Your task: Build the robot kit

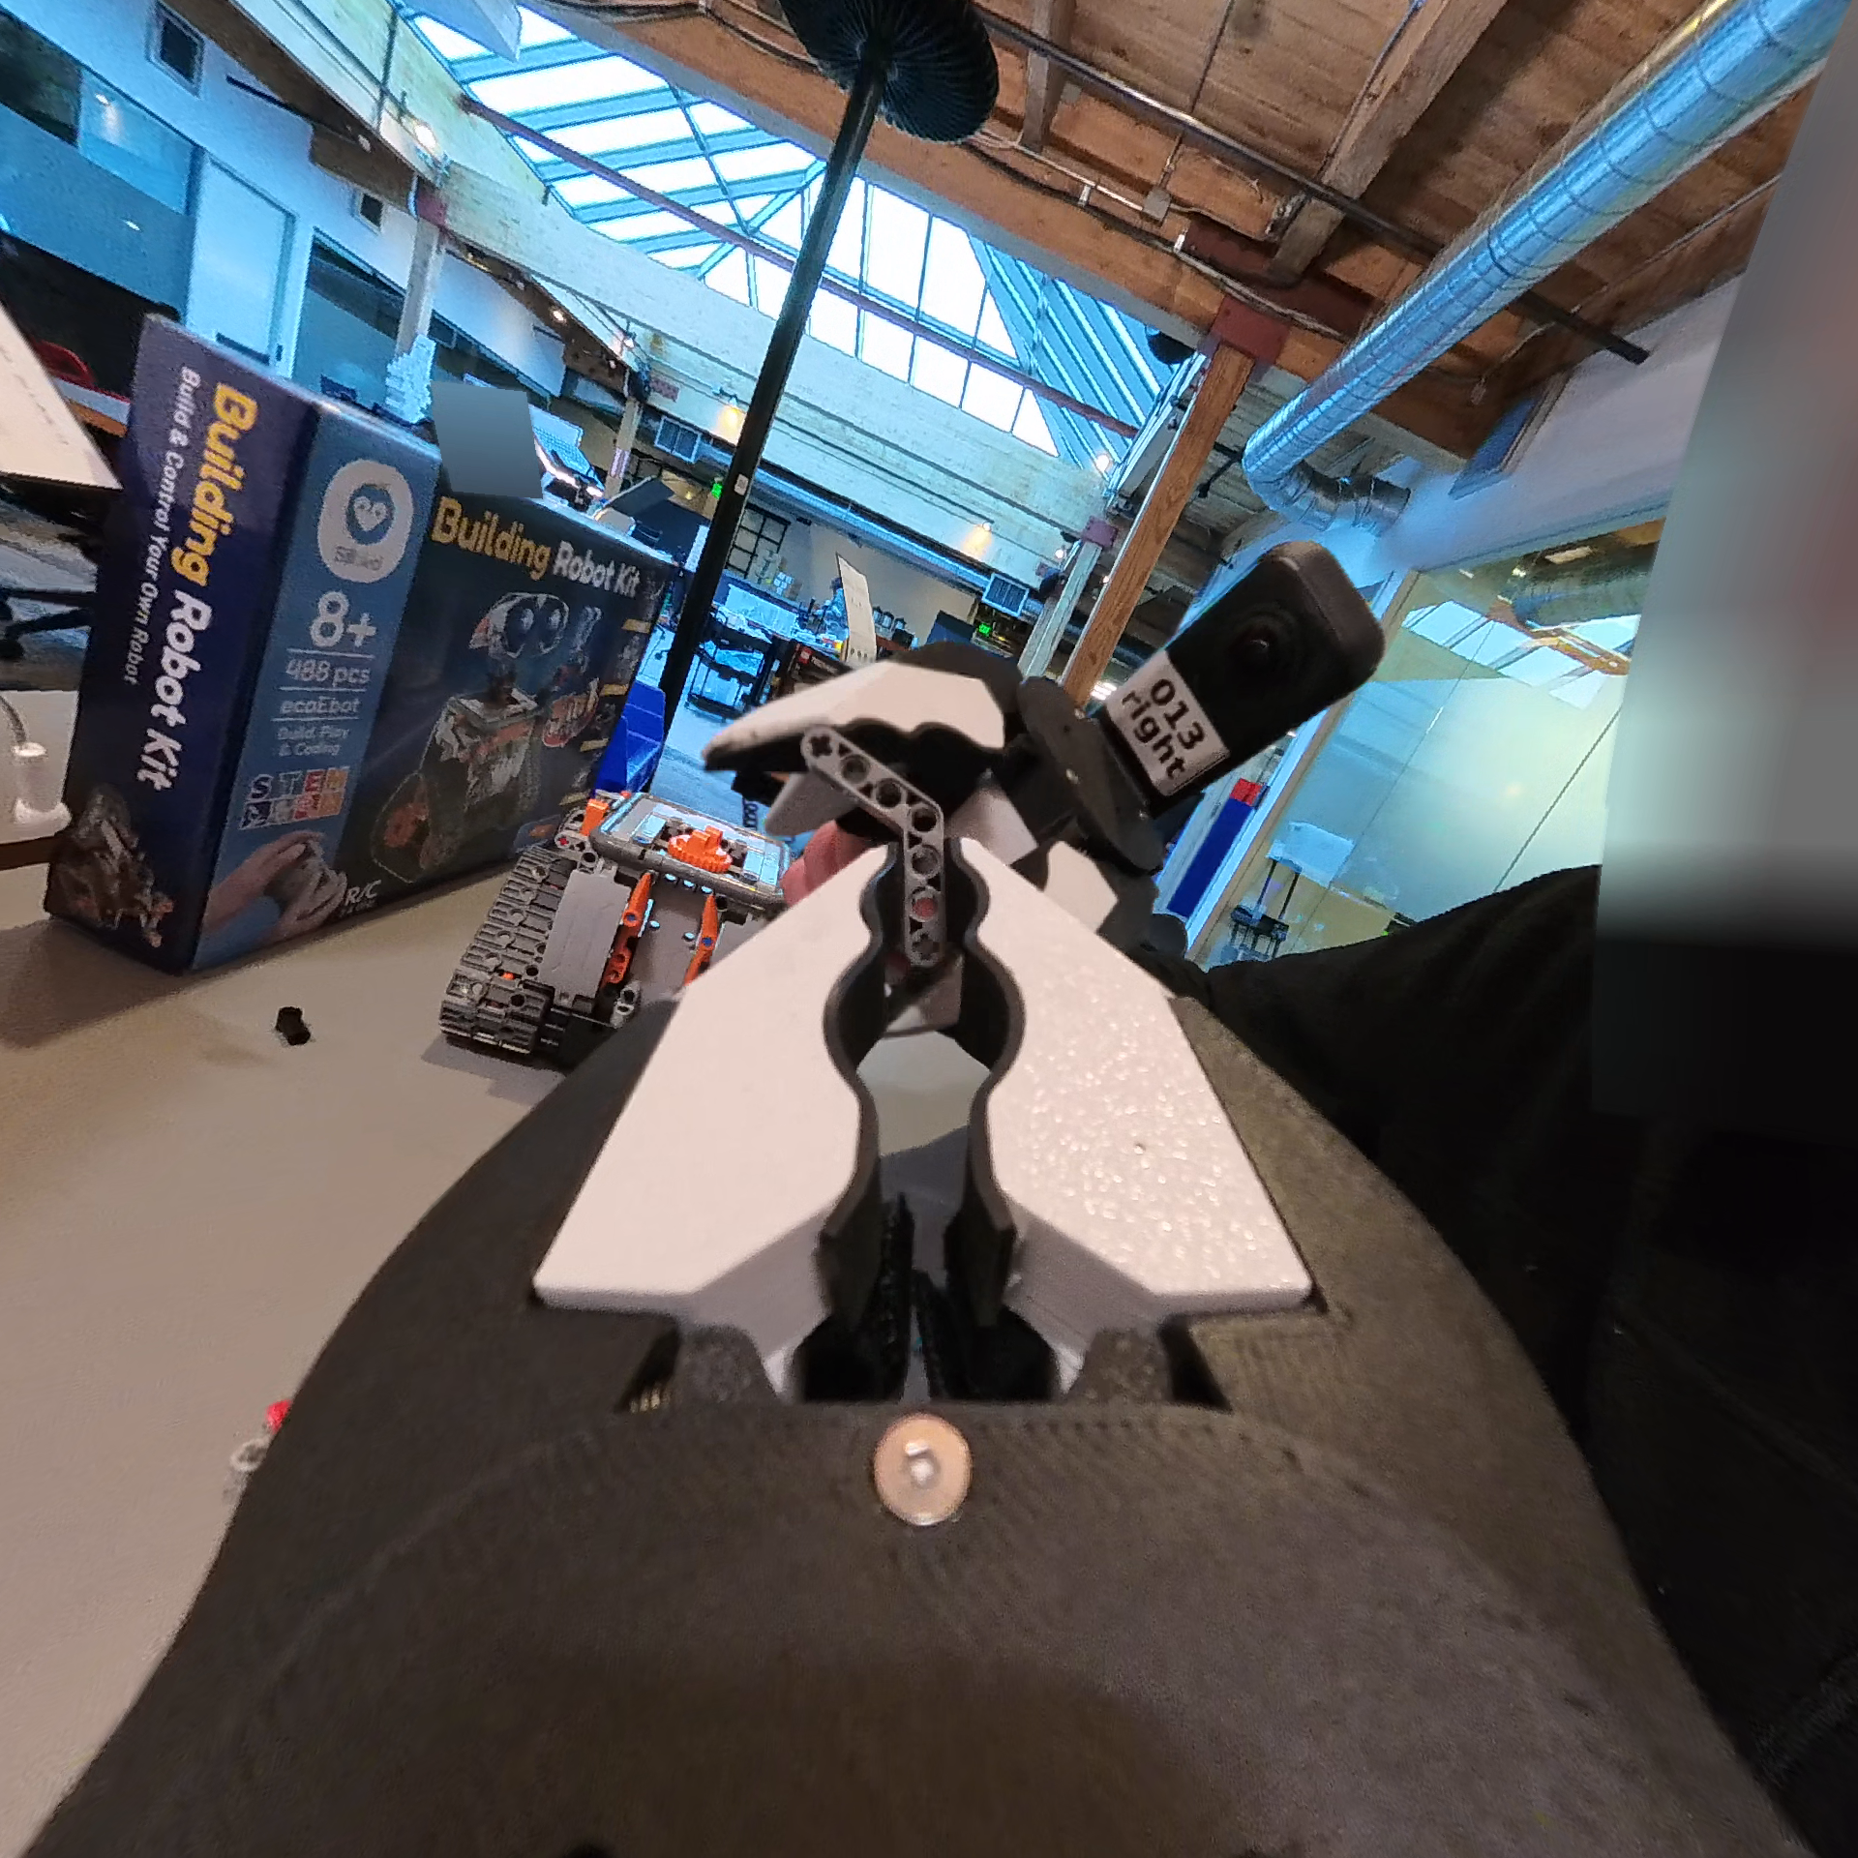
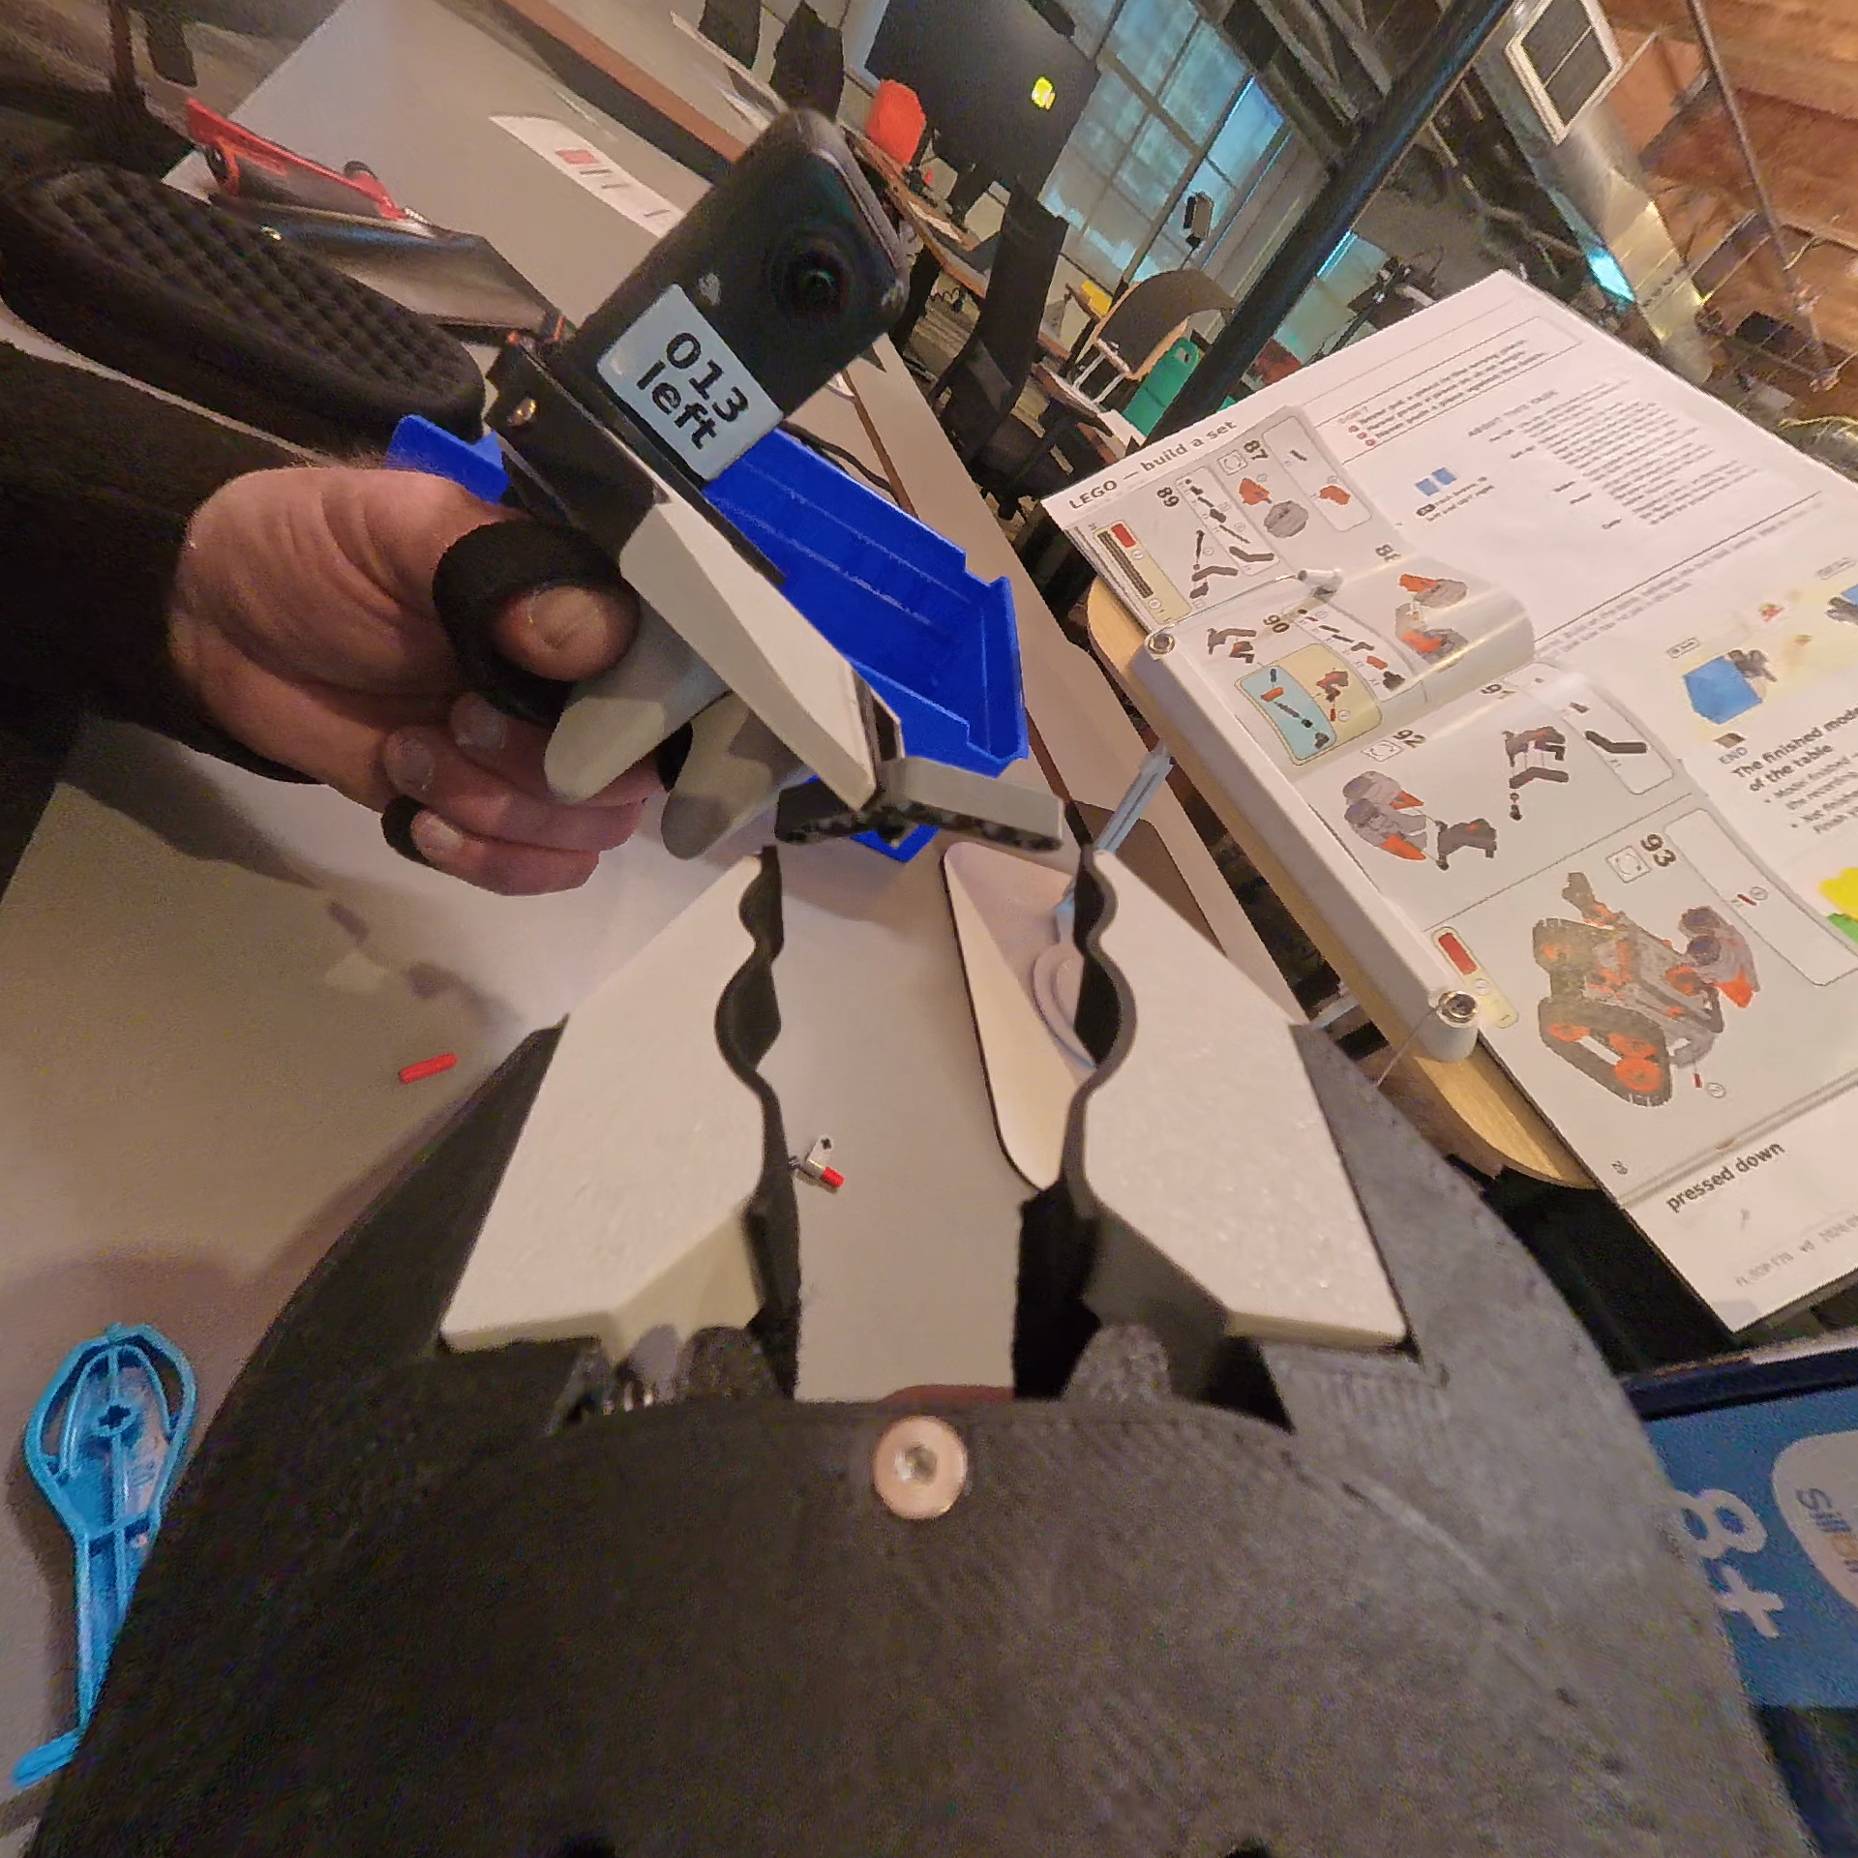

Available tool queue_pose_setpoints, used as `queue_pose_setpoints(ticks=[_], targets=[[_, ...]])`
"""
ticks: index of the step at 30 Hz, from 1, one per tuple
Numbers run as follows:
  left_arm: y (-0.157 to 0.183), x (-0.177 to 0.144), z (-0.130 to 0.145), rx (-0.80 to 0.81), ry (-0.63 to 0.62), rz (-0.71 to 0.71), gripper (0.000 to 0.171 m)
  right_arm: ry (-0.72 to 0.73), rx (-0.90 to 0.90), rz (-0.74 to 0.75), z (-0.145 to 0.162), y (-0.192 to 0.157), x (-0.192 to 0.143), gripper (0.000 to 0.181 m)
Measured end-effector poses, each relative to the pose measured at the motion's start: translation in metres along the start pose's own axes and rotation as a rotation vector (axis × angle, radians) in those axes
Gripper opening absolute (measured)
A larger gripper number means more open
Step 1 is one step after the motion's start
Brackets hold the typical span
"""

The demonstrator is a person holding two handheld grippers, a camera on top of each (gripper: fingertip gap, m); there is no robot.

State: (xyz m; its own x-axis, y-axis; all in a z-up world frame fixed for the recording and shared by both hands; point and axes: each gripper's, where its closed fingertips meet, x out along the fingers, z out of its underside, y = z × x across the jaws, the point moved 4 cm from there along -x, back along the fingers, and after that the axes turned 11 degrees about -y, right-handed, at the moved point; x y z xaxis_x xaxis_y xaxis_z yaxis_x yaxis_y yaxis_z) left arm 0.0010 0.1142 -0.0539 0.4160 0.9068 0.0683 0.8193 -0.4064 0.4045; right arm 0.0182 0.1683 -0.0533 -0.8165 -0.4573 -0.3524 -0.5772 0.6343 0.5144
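Observation:
My left gripper [image 1: 920,885] is shut on a grey bent beam with holes [image 1: 890,794] and holds it above the table. The beam's upper arm slants left, out past the fingertips. My right gripper [image 1: 749,784] is open, with its white fingers on either side of the beam's free end. In the right wrist view my right gripper [image 2: 925,885] is open and empty. Just ahead of it, a hand holds the left gripper [image 2: 870,774] with the beam [image 2: 965,804] in its tips. A grey and orange tracked model [image 1: 603,905] stands on the table behind.
A dark blue kit box [image 1: 302,654] stands at the left on the grey table [image 1: 201,1156]. A blue bin [image 2: 905,603], an open instruction booklet on a stand [image 2: 1508,754], a red pin [image 2: 427,1066], a small grey and red pin [image 2: 819,1166] and a light blue tool [image 2: 101,1458] are around. My left and right fingertips are right by each other. My right tips are roughly 15 centimeters from the red pin [image 2: 427,1066].

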Motion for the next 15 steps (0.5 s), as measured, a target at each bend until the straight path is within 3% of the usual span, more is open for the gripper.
queue_pose_setpoints(ticks=[13,15], targets=[[-0.0002,0.0040,0.0050,-0.028,-0.022,0.031,0.006,-0.025,-0.007,-0.026,0.0040,-0.0040,0.0027,0.055],[-0.0029,0.0017,0.0058,-0.015,-0.052,-0.007,0.019,-0.033,0.003,-0.028,0.0069,-0.0005,0.0024,0.054]])
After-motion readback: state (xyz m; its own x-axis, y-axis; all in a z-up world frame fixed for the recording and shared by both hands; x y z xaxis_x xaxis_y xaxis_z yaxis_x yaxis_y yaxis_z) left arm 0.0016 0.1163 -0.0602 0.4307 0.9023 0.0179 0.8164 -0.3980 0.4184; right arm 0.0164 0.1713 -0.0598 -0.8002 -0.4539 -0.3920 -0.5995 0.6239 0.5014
